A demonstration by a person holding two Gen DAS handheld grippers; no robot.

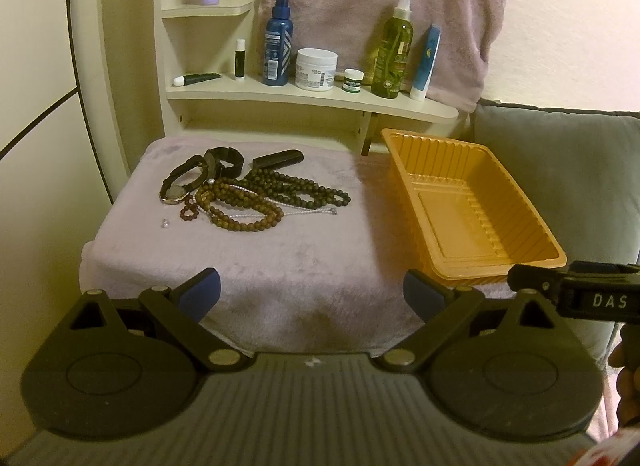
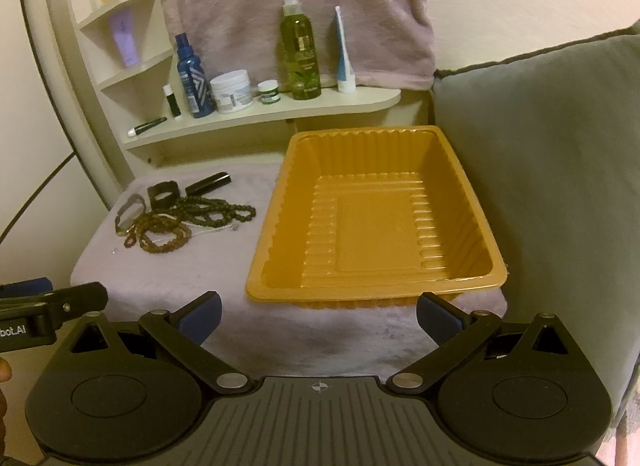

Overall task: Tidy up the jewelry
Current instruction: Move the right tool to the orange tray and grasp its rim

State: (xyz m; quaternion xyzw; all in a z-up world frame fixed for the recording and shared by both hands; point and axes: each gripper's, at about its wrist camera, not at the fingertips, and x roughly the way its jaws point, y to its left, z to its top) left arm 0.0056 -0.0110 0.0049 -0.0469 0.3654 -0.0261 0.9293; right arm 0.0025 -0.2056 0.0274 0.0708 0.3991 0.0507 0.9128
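Note:
A tangle of jewelry lies on the lilac towel (image 1: 256, 266): brown bead strands (image 1: 240, 205), dark bead strands (image 1: 304, 189), a thin white chain (image 1: 308, 213), a wristwatch (image 1: 176, 189), a black band (image 1: 224, 159) and a black case (image 1: 278, 159). The same pile (image 2: 168, 221) shows at the left in the right wrist view. An empty orange tray (image 1: 472, 205) (image 2: 376, 217) sits to the right of it. My left gripper (image 1: 312, 292) hovers open, short of the pile. Held near the tray's front rim, my right gripper (image 2: 318, 314) is open and holds nothing.
A cream shelf (image 1: 312, 99) behind the towel carries a blue spray bottle (image 1: 278, 41), a white jar (image 1: 316, 69), a green bottle (image 1: 392, 49) and tubes. A grey cushion (image 2: 552, 169) stands right of the tray. A tiny clear stud (image 1: 165, 222) lies near the pile.

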